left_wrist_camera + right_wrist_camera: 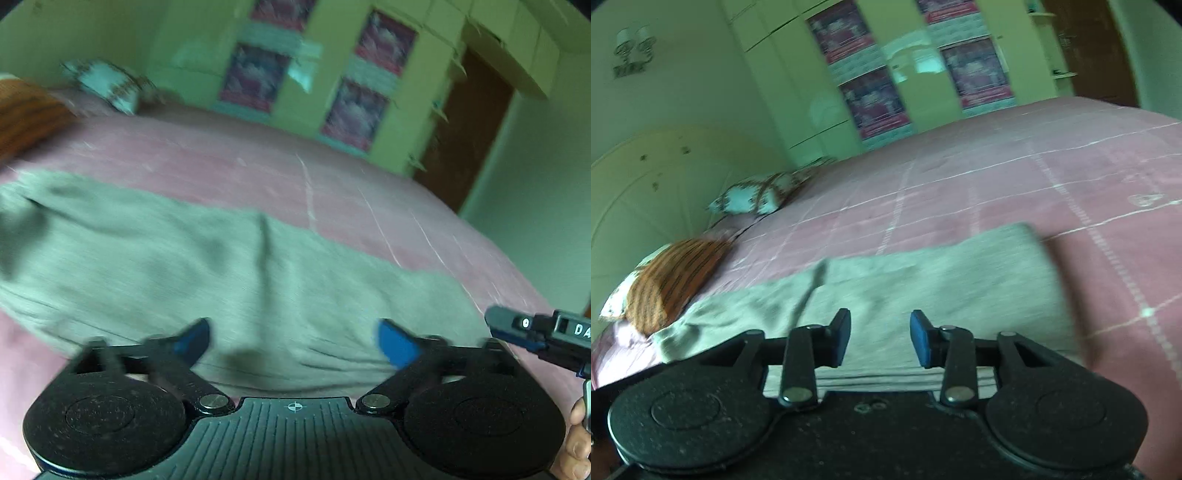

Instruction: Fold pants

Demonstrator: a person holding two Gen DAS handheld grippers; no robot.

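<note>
Grey-green pants [207,266] lie flat across the pink bedspread [295,173], running left to right. My left gripper [291,341] is open and empty, its blue pads wide apart just above the pants' near edge. My right gripper [880,338] is open and empty over the near edge of the pants [923,291]. The right gripper's body also shows at the right edge of the left wrist view [546,332], beside the pants' right end. The views are motion-blurred.
An orange striped pillow [668,280] and a patterned white pillow [757,195] lie at the bed's head, left of the pants. Green wardrobes with posters [871,103] stand behind the bed. A brown door [465,133] is at the far right.
</note>
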